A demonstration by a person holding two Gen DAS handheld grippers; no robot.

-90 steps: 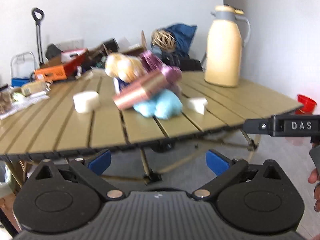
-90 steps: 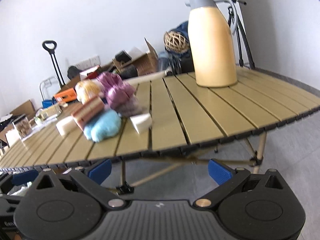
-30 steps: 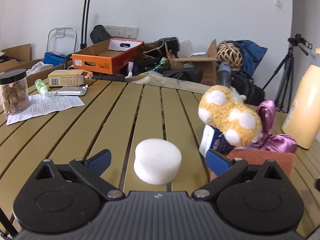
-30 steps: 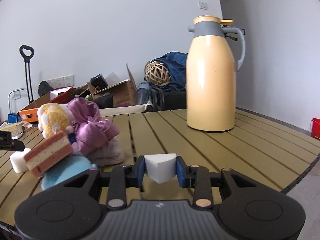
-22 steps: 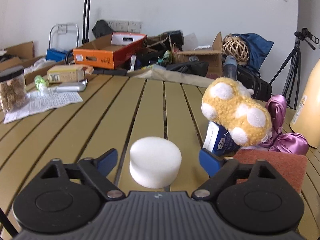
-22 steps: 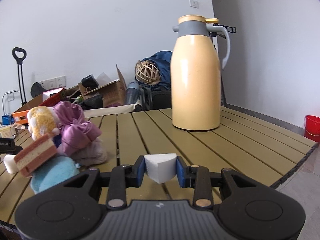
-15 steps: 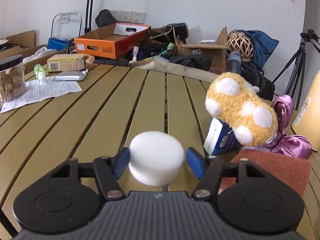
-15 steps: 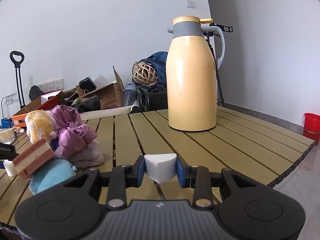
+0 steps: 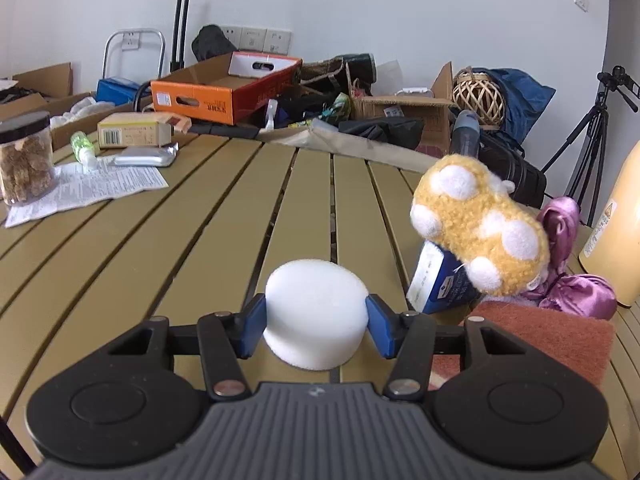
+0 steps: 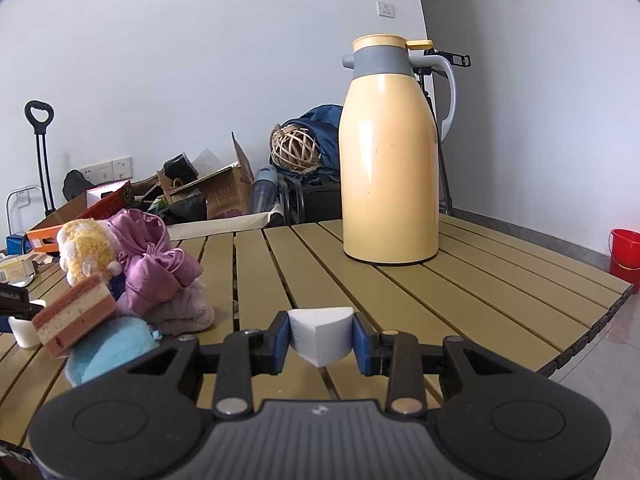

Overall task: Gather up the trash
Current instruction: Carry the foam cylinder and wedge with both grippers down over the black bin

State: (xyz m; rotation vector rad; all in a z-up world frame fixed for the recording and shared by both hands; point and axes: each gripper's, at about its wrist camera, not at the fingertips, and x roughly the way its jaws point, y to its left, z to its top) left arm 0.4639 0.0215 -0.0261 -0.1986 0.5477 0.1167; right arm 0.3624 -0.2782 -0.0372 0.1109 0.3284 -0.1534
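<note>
My left gripper (image 9: 316, 322) is shut on a round white foam puck (image 9: 315, 304), its blue pads pressed on both sides, just above the slatted tan table (image 9: 192, 216). My right gripper (image 10: 320, 338) is shut on a white foam wedge (image 10: 321, 334), held a little above the table (image 10: 480, 292). The puck and the left gripper's tip also show at the far left of the right wrist view (image 10: 22, 330).
A pile sits beside both grippers: yellow plush toy (image 9: 478, 226), purple cloth (image 10: 154, 260), red sponge (image 10: 74, 314), blue fluffy thing (image 10: 110, 350), blue box (image 9: 442, 286). A yellow thermos (image 10: 390, 168) stands behind. A jar (image 9: 25, 162), papers and boxes lie far left. A red bucket (image 10: 624, 250) stands on the floor.
My left gripper closed on the foam puck, which it straddled open a second ago. My right gripper kept its hold on the wedge and drifted slightly relative to the thermos.
</note>
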